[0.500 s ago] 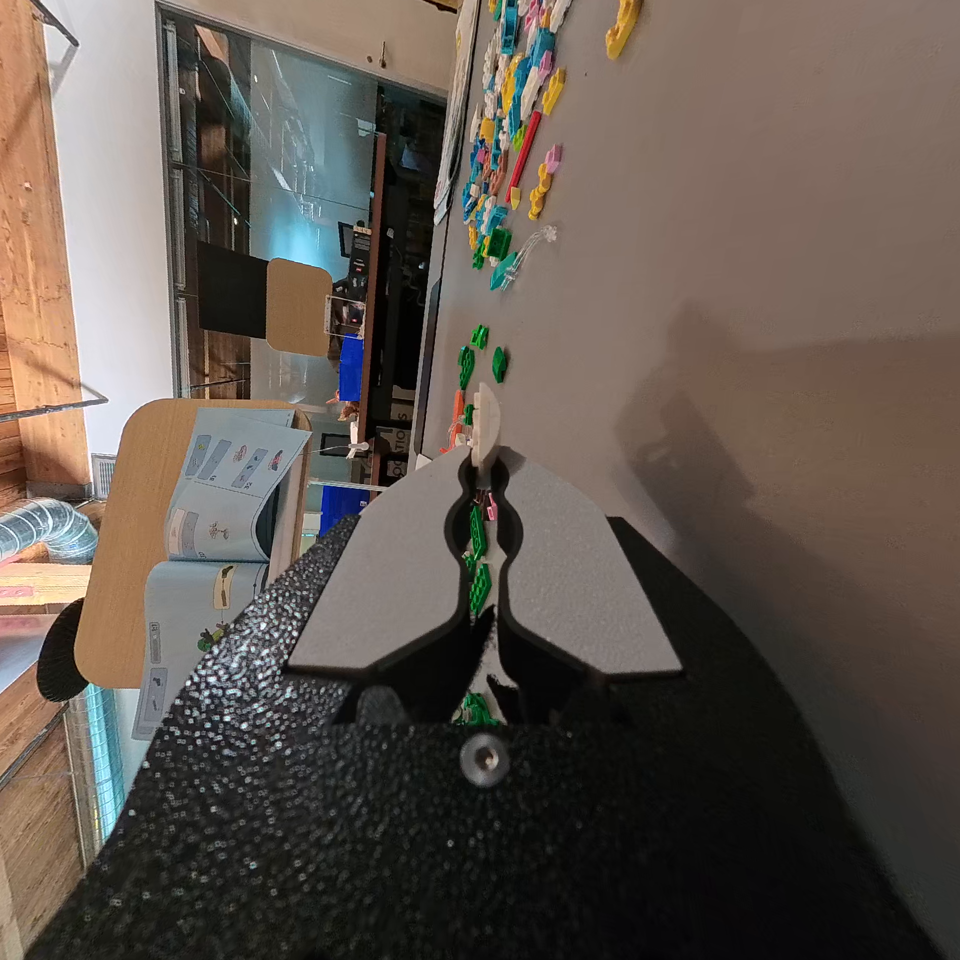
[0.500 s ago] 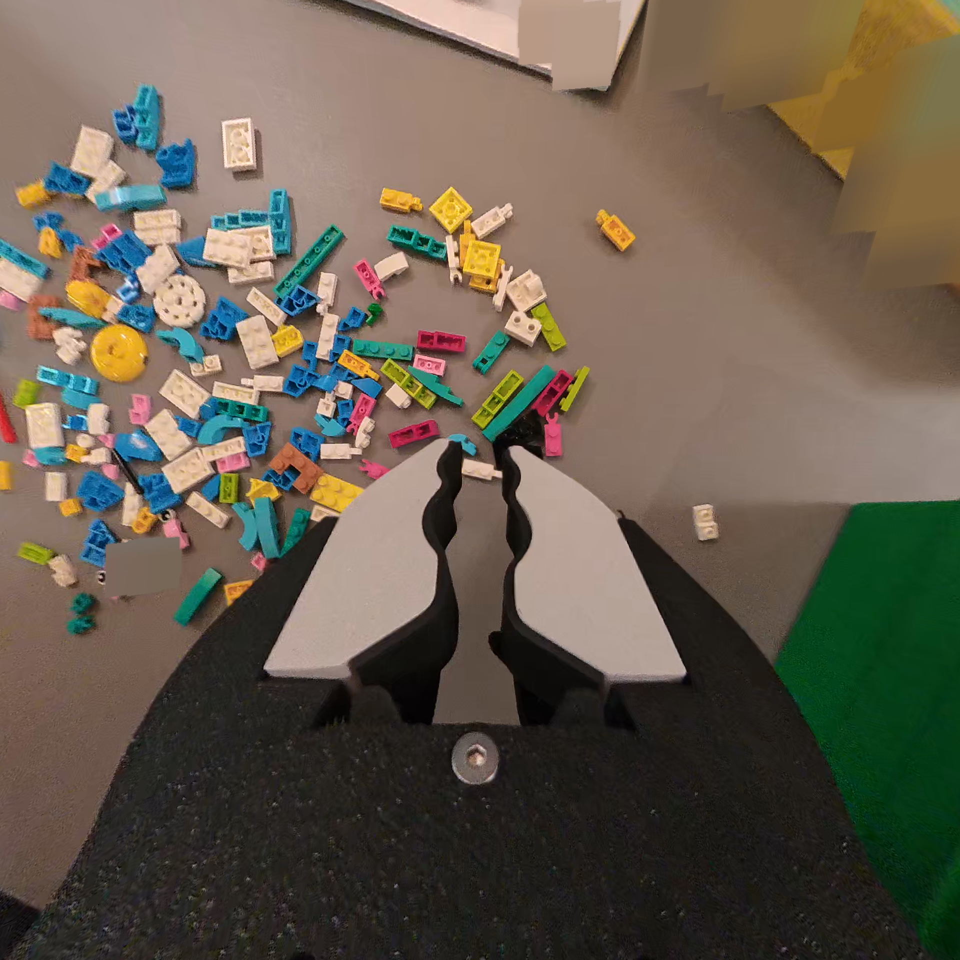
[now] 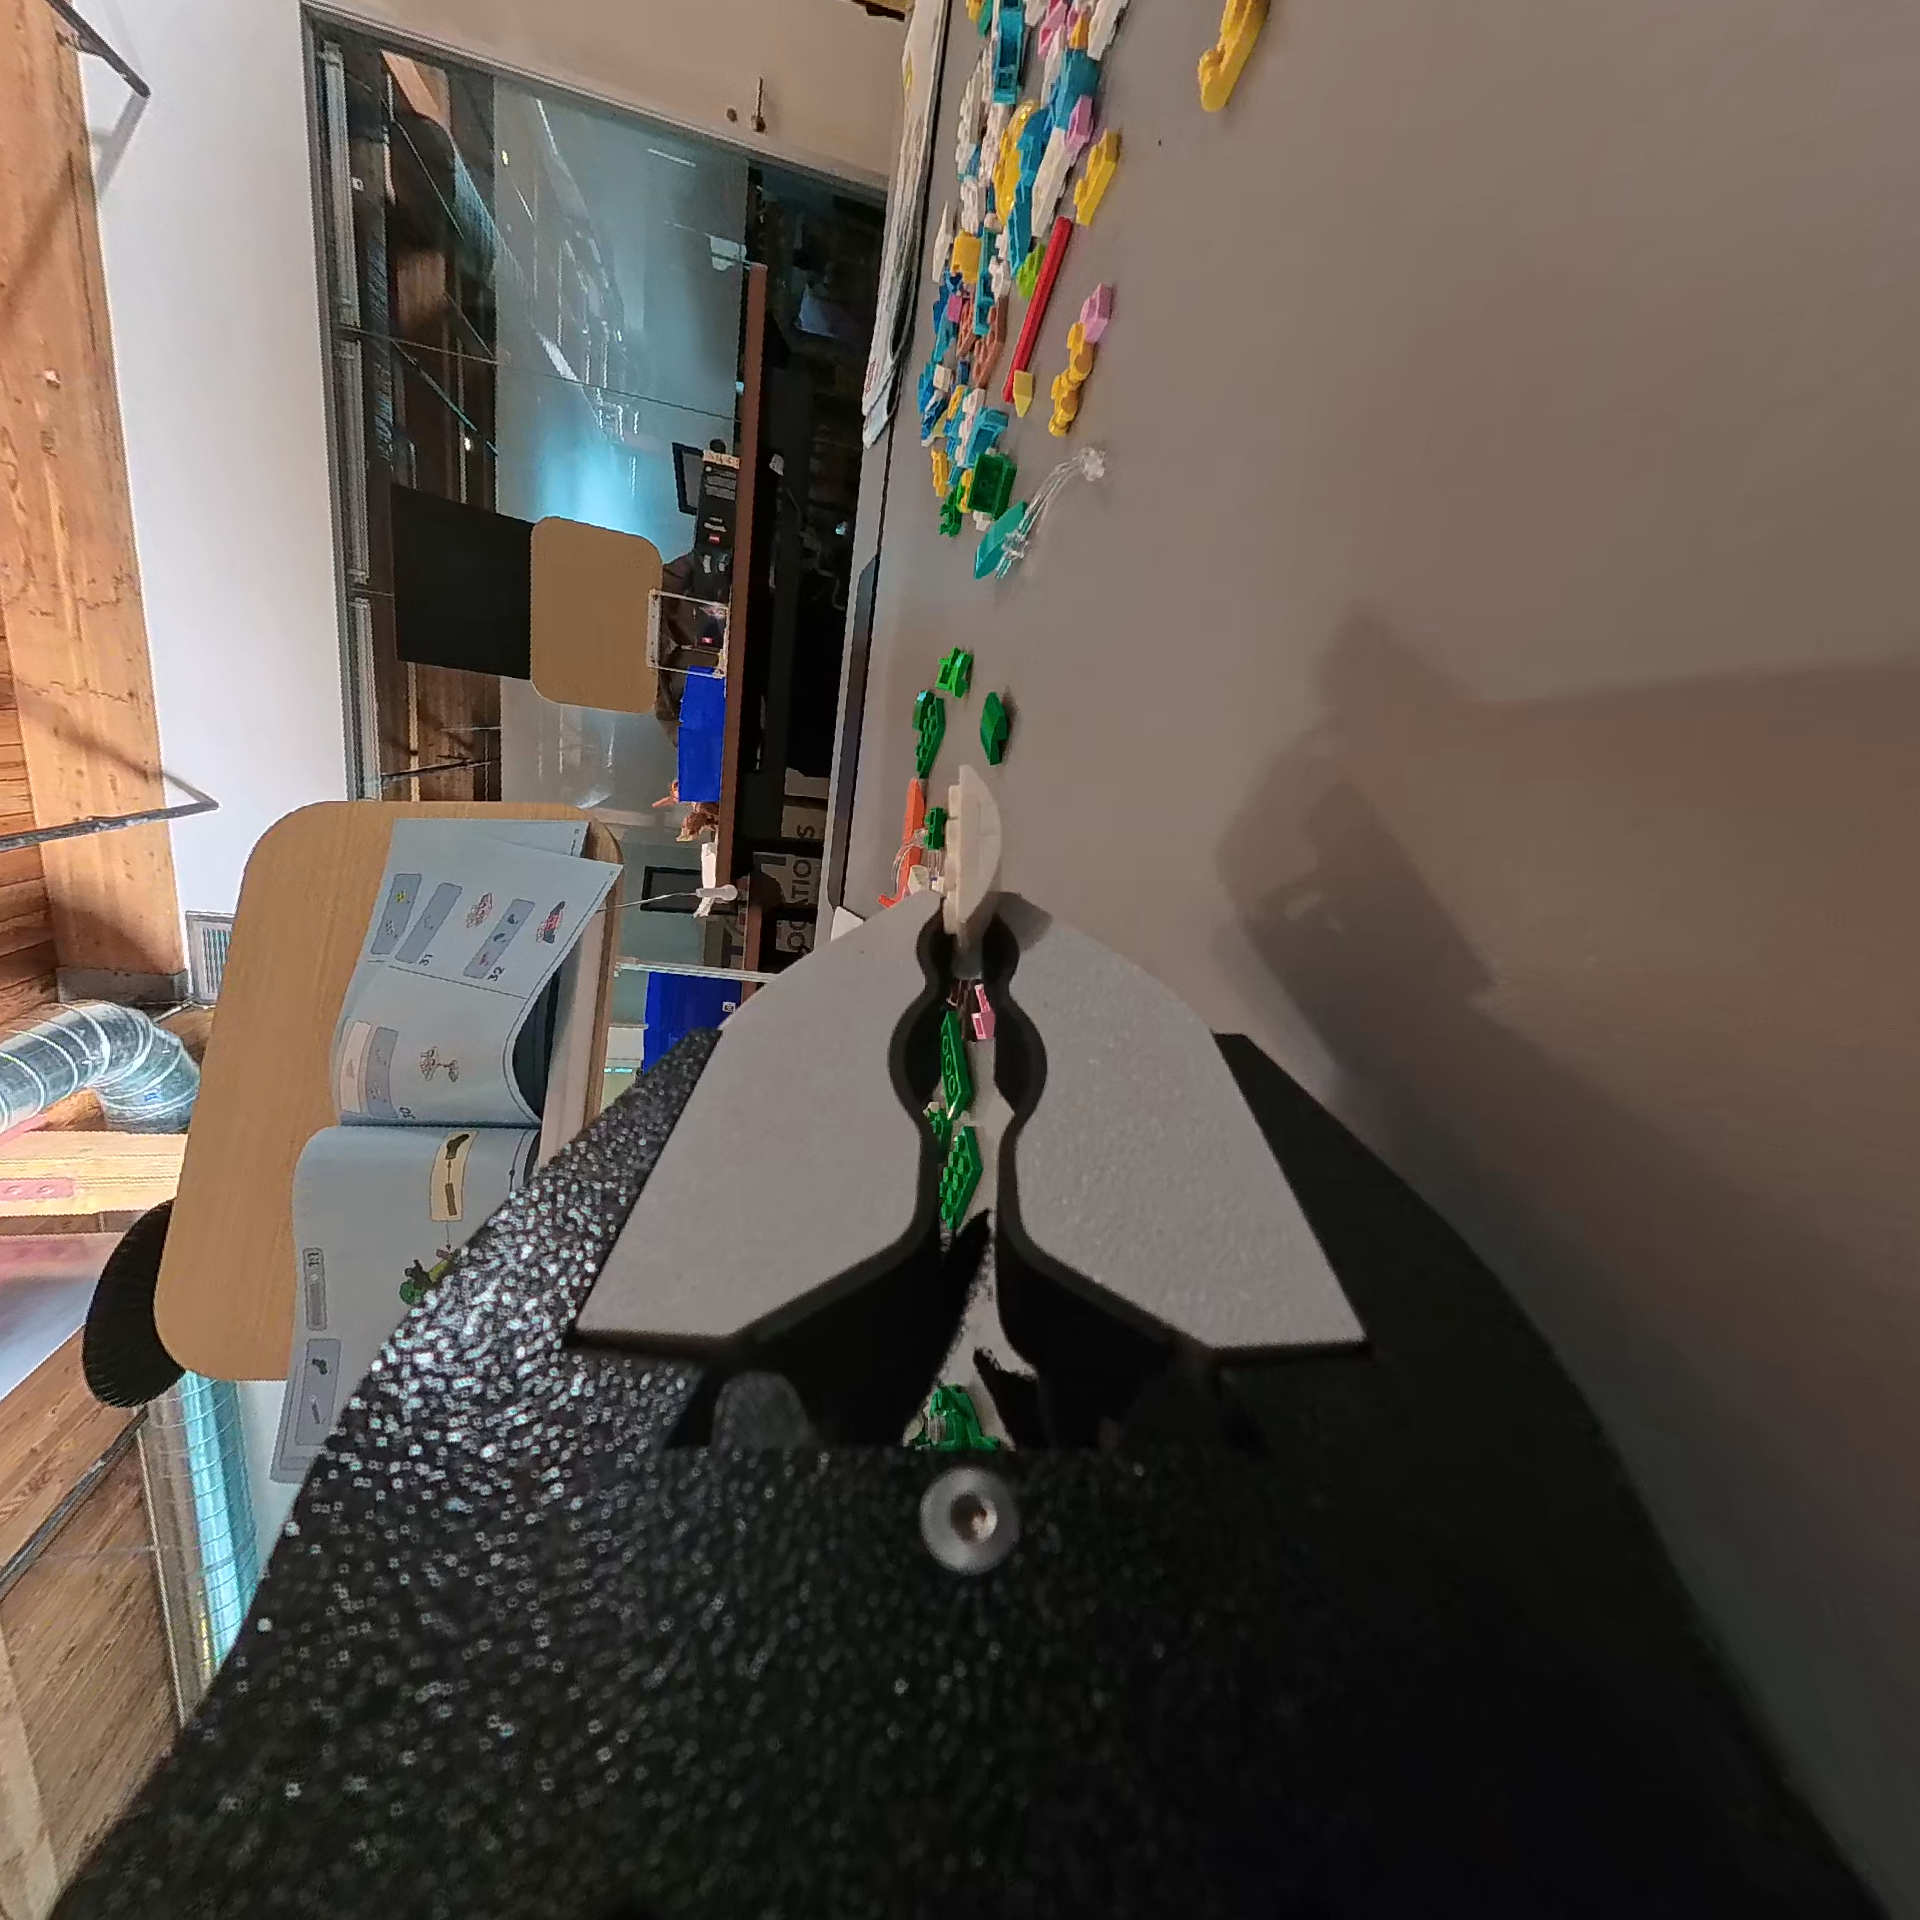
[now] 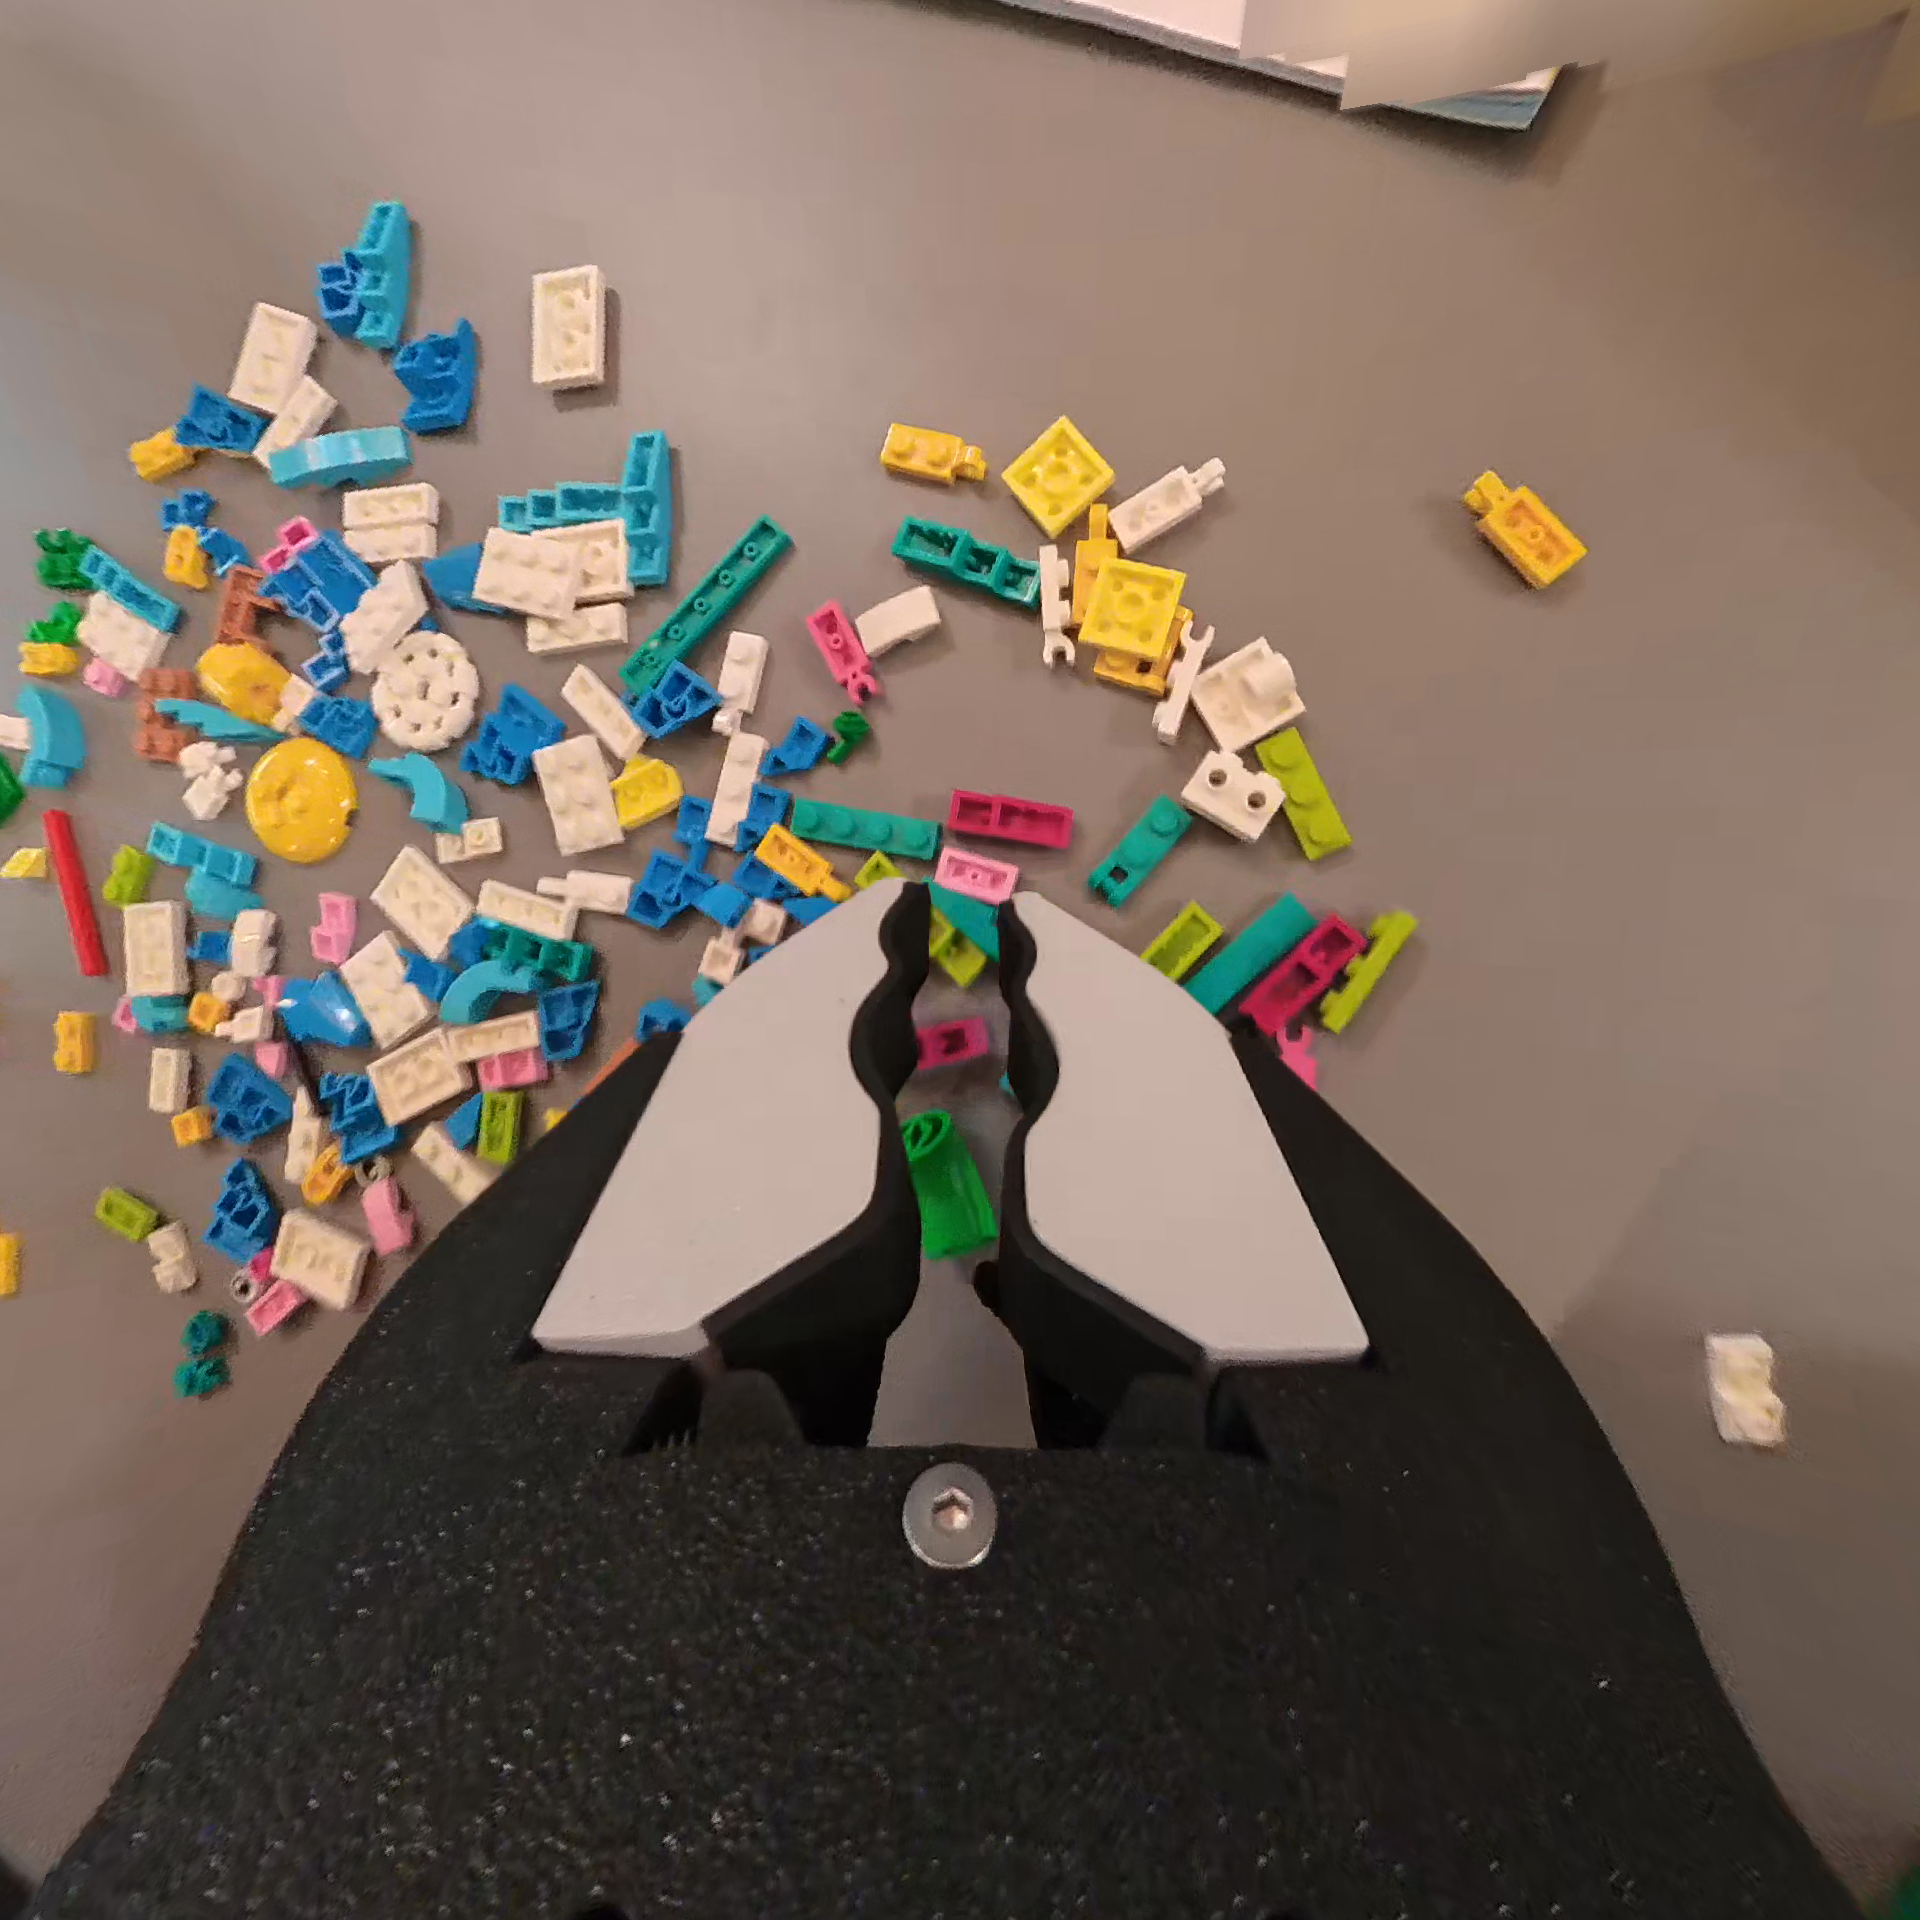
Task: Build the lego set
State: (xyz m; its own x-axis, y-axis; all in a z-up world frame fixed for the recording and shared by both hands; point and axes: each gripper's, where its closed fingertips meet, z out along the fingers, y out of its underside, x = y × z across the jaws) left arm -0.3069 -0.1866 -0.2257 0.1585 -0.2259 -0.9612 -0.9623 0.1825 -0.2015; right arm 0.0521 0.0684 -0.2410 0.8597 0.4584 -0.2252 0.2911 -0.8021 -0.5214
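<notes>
My left gripper [image 3: 966, 920] is rolled on its side above the grey table [image 3: 1507, 520]. It is shut on a small build: a white rounded plate [image 3: 977, 847] sticks out past the tips, and green parts [image 3: 958, 1153] show between the fingers. My right gripper [image 4: 964, 904] hovers low over the near edge of the loose brick pile [image 4: 582, 769], jaws a narrow gap apart. A pink plate [image 4: 975, 871] lies just ahead of its tips. A magenta piece [image 4: 951, 1039] and a bright green piece [image 4: 948, 1190] show through the gap.
An open instruction booklet [image 3: 457, 997] leans on a wooden stand off the table's edge. Loose green pieces [image 3: 992, 727] lie ahead of the left gripper. A white brick [image 4: 1745, 1403] and a yellow piece [image 4: 1525, 540] lie apart on the right. A paper edge [image 4: 1195, 21] lies beyond the pile.
My right gripper has moved forward and lower over the pile, and its jaws have narrowed a little. The green baseplate has left its view. The left gripper holds still.
</notes>
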